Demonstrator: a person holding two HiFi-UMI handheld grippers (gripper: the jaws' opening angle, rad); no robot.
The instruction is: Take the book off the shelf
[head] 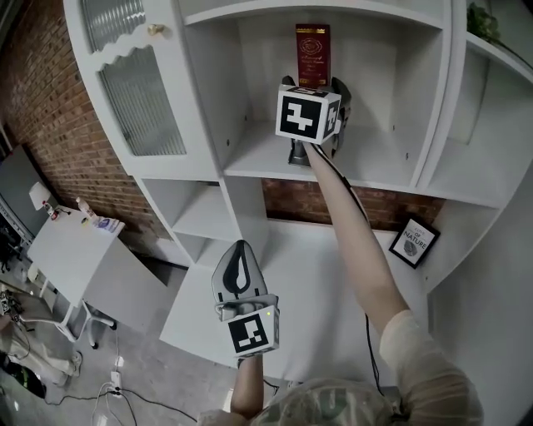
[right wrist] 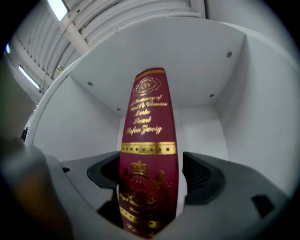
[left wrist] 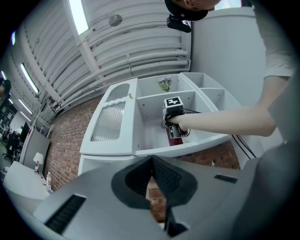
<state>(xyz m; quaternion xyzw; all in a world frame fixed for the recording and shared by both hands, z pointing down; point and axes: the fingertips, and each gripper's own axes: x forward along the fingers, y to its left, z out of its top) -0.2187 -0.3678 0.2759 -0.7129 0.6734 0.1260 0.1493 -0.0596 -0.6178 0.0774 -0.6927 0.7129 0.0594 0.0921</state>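
A dark red book (head: 312, 52) with gold lettering stands upright in the middle compartment of the white shelf unit (head: 266, 162). My right gripper (head: 315, 83) reaches into that compartment at the book's lower part. In the right gripper view the book (right wrist: 149, 154) stands between the wide-apart jaws, with a gap showing on its right side, so the pads do not press on it. My left gripper (head: 239, 254) hangs low in front of the shelf, shut and empty. Its own view shows the meeting jaws (left wrist: 152, 164), and far off the book (left wrist: 175, 139) and right gripper.
A ribbed-glass cabinet door (head: 141, 100) is left of the compartment. A small framed picture (head: 414, 241) leans on the lower counter at right. A green plant (head: 487, 25) sits at the top right. A white table (head: 67, 245) stands by the brick wall at left.
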